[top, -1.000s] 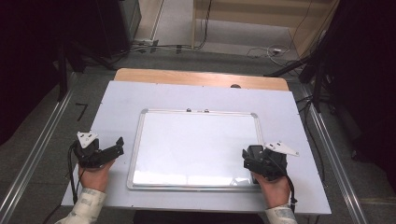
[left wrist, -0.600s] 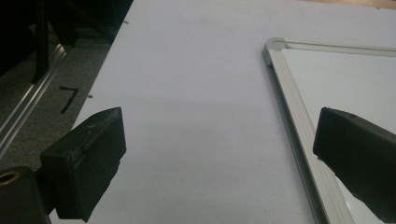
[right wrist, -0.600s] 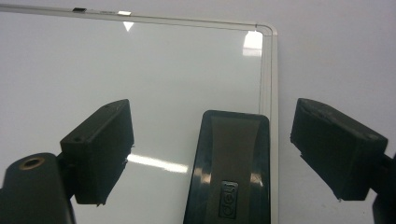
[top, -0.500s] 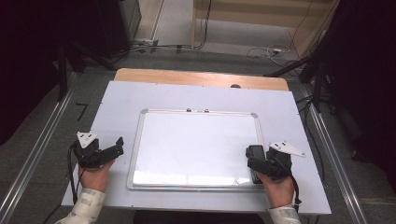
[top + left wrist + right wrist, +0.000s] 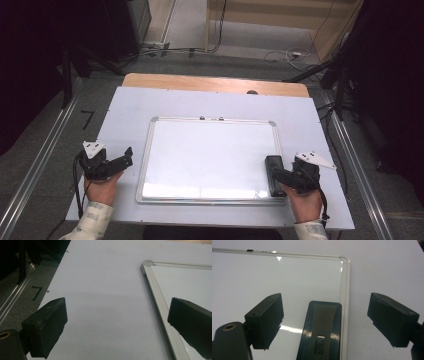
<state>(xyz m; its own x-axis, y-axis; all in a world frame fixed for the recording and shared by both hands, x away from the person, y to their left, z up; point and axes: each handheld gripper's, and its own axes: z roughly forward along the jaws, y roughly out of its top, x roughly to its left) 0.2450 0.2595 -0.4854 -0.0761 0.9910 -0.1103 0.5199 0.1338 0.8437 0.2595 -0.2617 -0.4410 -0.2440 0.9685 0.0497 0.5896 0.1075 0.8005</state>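
Note:
A white-surfaced whiteboard (image 5: pixel 210 150) with a silver frame lies flat in the middle of the table. On its right edge rests a black eraser (image 5: pixel 274 175), long side along the frame. My right gripper (image 5: pixel 286 176) is open, and in the right gripper view (image 5: pixel 328 315) the eraser (image 5: pixel 320 332) lies between the two wide-apart jaws, touching neither. My left gripper (image 5: pixel 125 157) stands open over the bare tabletop just left of the board. In the left gripper view (image 5: pixel 120 322) its right jaw hangs over the board's frame (image 5: pixel 160 305).
The white tabletop (image 5: pixel 210 105) ends in a wooden strip (image 5: pixel 215 84) at the far edge. Metal rails (image 5: pixel 40 165) run along both sides, with cables on the floor beyond. Two small clips (image 5: pixel 210 118) sit on the board's top frame.
My right hand has drawn back toward the near right corner, and the black eraser now lies uncovered ahead of it. The left gripper has not moved.

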